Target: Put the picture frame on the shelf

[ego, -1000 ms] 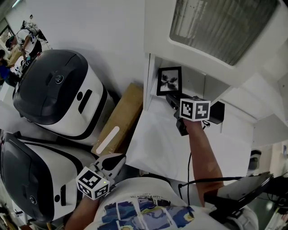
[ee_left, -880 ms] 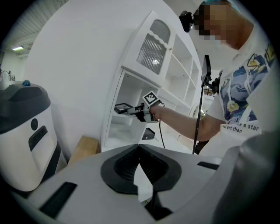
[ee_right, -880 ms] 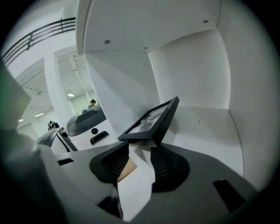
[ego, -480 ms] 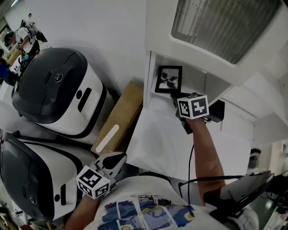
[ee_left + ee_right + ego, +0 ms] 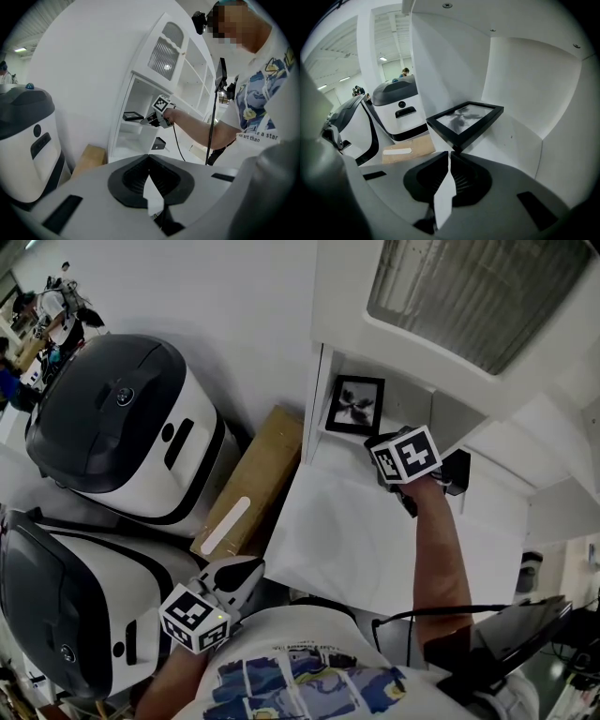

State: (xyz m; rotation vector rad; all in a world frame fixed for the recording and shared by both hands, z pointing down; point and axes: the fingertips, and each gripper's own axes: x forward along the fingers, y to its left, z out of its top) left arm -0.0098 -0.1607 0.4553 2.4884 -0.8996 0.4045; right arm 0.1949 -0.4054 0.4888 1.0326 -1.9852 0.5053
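Where pic frame [image 5: 354, 406] stands — shelf wall [image 5: 317, 390] beside.

White wall [image 5: 234, 296] behind. Tall white cabinet [image 5: 337, 296] against it: ribbed glass door [image 5: 469, 296] above, open compartments below. Two big white-and-black machines left of cabinet, one farther [image 5: 122, 427], one nearer [image 5: 66, 615]. Cardboard box [image 5: 248, 484] between farther machine and cabinet, by wall. Ceiling lights [image 5: 384, 58] in hall beyond. People [image 5: 37, 324] far off, small.
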